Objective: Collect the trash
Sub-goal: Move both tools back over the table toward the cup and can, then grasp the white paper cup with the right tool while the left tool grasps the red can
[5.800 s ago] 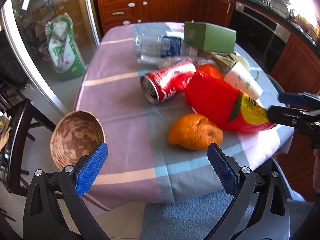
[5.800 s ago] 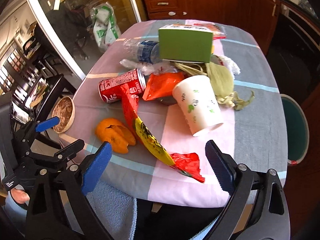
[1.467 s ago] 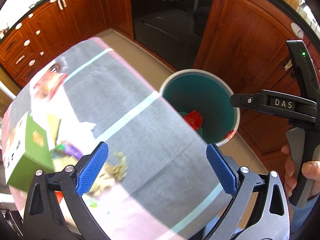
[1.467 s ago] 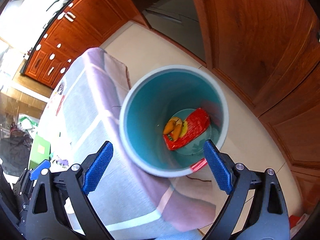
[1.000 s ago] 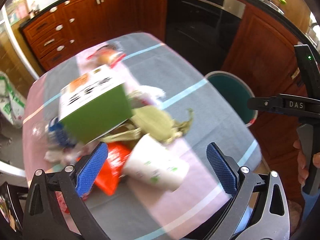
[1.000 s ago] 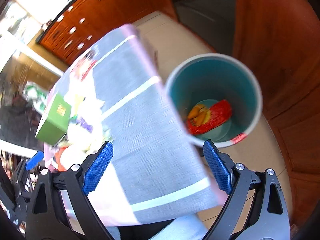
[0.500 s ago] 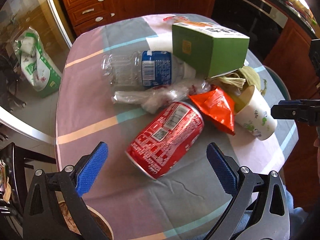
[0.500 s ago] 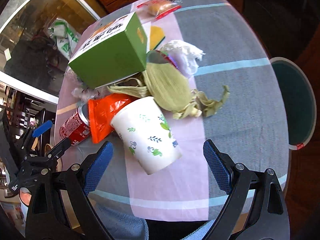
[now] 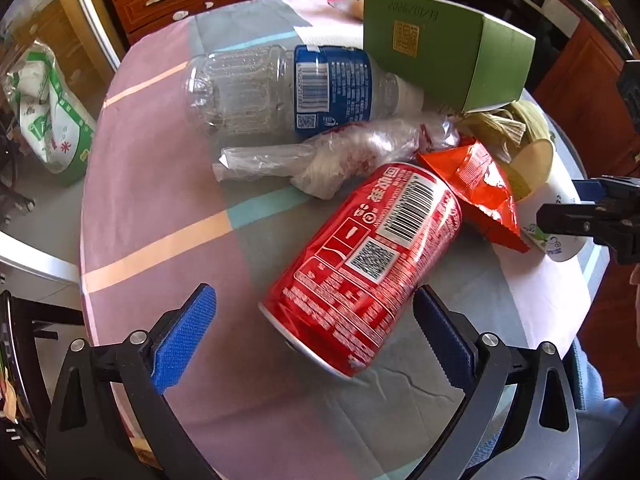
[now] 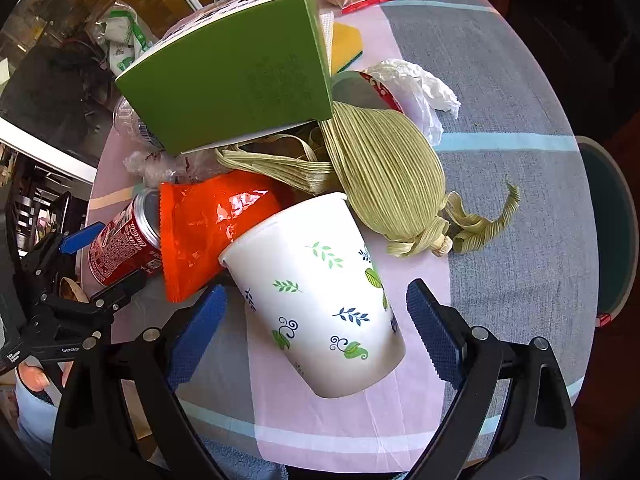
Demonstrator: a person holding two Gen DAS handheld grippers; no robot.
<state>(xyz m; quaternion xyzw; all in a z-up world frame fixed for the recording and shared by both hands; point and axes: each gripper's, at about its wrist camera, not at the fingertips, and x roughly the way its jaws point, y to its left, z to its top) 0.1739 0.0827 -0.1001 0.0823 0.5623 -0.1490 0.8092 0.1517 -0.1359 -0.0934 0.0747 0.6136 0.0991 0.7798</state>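
Both grippers are spread wide and holding nothing right now. The left gripper sits low over the table with the red soda can lying on its side right between its pads, so that looks like the next grab. The right gripper is straddling the tipped paper cup the same way. Beyond both tools the green box leans on the pile, and the teal bin waits off the right gripper's right side.
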